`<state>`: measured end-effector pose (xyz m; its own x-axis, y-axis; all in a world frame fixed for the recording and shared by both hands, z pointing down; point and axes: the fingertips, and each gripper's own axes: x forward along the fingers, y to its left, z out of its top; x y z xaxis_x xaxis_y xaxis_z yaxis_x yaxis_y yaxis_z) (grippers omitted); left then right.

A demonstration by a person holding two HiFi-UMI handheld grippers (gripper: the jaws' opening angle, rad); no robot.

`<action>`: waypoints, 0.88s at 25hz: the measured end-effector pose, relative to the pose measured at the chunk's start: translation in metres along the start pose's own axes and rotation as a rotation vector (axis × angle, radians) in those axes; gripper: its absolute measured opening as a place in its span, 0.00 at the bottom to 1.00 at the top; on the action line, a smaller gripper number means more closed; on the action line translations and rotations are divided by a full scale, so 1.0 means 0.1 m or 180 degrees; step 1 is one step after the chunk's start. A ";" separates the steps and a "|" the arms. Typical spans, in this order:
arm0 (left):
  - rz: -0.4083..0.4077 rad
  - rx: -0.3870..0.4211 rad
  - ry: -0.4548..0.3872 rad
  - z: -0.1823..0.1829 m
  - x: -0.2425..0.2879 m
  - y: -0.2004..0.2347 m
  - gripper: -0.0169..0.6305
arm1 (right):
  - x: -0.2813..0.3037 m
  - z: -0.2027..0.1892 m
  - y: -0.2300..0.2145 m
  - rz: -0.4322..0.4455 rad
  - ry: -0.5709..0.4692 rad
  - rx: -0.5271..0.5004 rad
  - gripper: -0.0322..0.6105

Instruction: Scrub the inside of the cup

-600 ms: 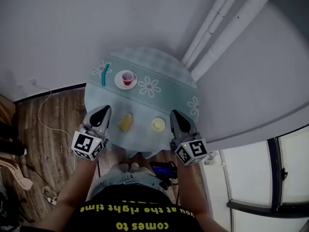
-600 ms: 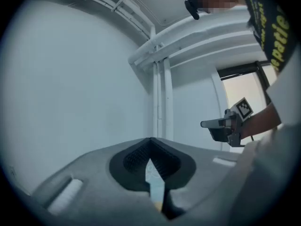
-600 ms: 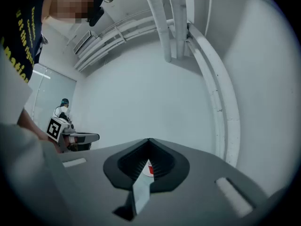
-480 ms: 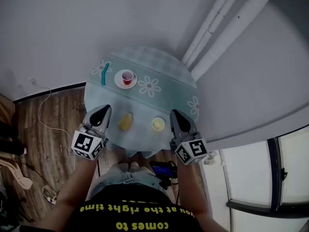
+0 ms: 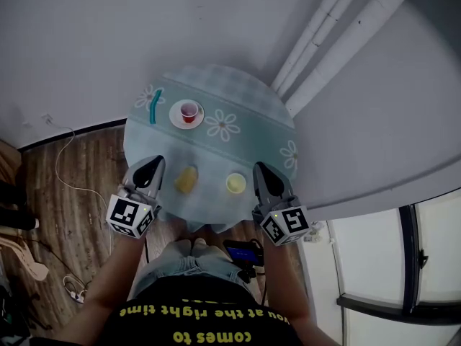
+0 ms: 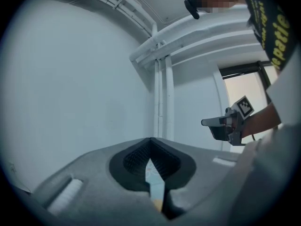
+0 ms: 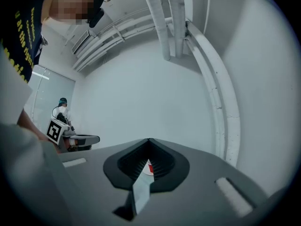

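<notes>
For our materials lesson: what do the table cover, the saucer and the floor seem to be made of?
Table cover: probably cloth or oilcloth, matt, printed with daisies, hanging over the edge.
Saucer: white and smooth, perhaps ceramic or plastic; too small to tell.
Floor: brown boards with grain lines, so wood or laminate.

Left gripper (image 5: 152, 170) and right gripper (image 5: 261, 174) are held side by side, pointed forward; jaws closed tip to tip, nothing clamped between them.
</notes>
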<state>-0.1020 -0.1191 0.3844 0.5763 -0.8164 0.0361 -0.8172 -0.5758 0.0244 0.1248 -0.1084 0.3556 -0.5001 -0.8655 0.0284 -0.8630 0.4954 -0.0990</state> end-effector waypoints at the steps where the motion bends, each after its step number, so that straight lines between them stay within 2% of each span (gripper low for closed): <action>1: -0.0001 -0.0006 0.0011 -0.02 0.01 0.00 0.03 | 0.00 -0.01 0.00 0.0005 0.0004 0.0020 0.06; 22: -0.0069 -0.0122 0.0277 -0.39 0.11 -0.02 0.03 | 0.06 -0.22 -0.10 -0.0055 0.0115 0.0160 0.06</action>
<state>-0.0941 -0.1252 0.4241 0.5929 -0.7960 0.1219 -0.8050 -0.5897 0.0644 0.1290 -0.1173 0.3789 -0.4881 -0.8703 0.0662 -0.8674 0.4752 -0.1480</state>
